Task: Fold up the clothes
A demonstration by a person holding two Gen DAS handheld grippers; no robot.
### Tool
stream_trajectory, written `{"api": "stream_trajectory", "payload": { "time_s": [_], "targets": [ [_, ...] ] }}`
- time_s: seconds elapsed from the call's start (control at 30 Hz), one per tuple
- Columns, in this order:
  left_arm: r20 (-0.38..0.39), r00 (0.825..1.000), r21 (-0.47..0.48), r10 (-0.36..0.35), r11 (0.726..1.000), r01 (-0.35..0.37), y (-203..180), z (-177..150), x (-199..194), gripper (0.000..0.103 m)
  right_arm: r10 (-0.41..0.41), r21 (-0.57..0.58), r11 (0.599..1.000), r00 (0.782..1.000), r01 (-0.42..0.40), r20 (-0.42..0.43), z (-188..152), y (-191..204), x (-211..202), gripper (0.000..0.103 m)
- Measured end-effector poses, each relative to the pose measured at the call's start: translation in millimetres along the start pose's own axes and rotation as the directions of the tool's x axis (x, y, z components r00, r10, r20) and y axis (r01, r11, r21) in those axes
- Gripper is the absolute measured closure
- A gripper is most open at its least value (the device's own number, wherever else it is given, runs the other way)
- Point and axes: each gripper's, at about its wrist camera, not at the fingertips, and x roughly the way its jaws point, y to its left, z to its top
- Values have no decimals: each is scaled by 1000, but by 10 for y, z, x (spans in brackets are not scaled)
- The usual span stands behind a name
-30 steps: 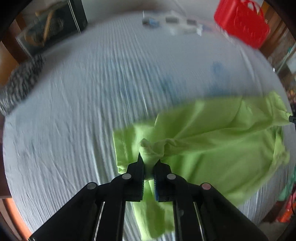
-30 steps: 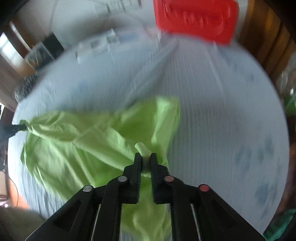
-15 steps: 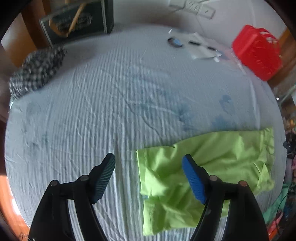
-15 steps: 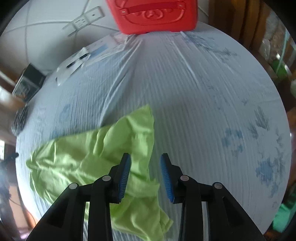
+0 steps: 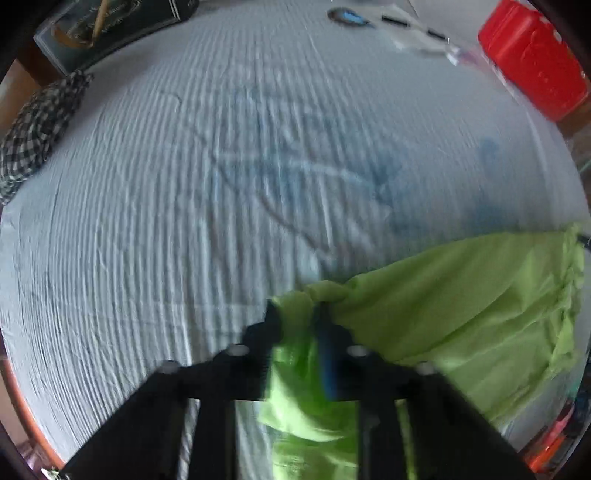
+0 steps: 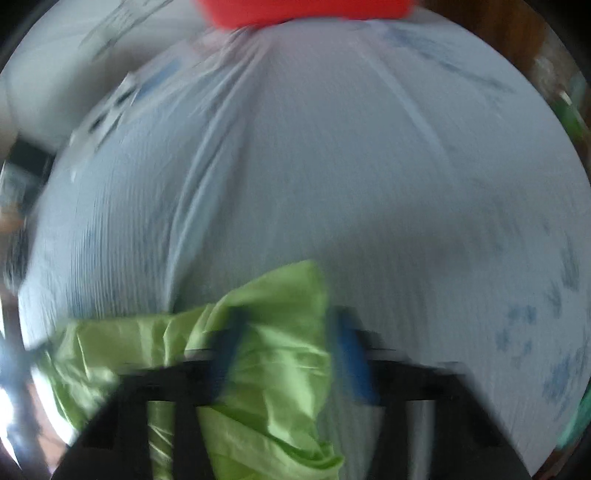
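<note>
A lime-green garment (image 5: 461,306) lies on the pale blue striped bedsheet (image 5: 221,184), at the lower right in the left wrist view. My left gripper (image 5: 297,314) is shut on a bunched corner of it. In the right wrist view the same garment (image 6: 273,350) fills the lower left. My right gripper (image 6: 284,332) is open, its blue-padded fingers (image 6: 351,354) standing on either side of the garment's right edge. Both views are blurred by motion.
A red plastic basket (image 5: 535,59) stands at the bed's far right and shows at the top of the right wrist view (image 6: 303,11). A black-and-white checked cloth (image 5: 37,125) lies at the far left. Small papers and a pen (image 5: 388,18) lie at the back.
Both grippers let go of the garment and opened, then came down again. The left has closed on a bunched corner; the right is wider open around the garment's edge.
</note>
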Motion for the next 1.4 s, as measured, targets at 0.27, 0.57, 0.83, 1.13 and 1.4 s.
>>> {"api": "stream_trajectory", "payload": {
  "time_s": [0.27, 0.57, 0.83, 1.13, 1.4],
  "targets": [
    [90, 988, -68, 127, 990, -121, 110, 401, 119, 90, -116, 80, 991, 981, 105, 154, 270, -225, -239, 81],
    [35, 999, -77, -16, 997, 19, 264, 143, -169, 69, 137, -3, 991, 986, -137, 98, -277, 68, -479, 71],
    [-17, 996, -54, -92, 994, 91, 80, -146, -103, 62, 183, -3, 983, 980, -183, 78, -279, 450, -169, 38],
    [-36, 998, -21, -59, 998, 58, -64, -212, 17, 62, 74, -96, 993, 994, -67, 75, -537, 739, -175, 98],
    [-31, 999, -12, -26, 1000, 25, -39, -255, -55, 62, 161, -90, 983, 987, -159, 23, -1553, 487, -622, 76]
  ]
}}
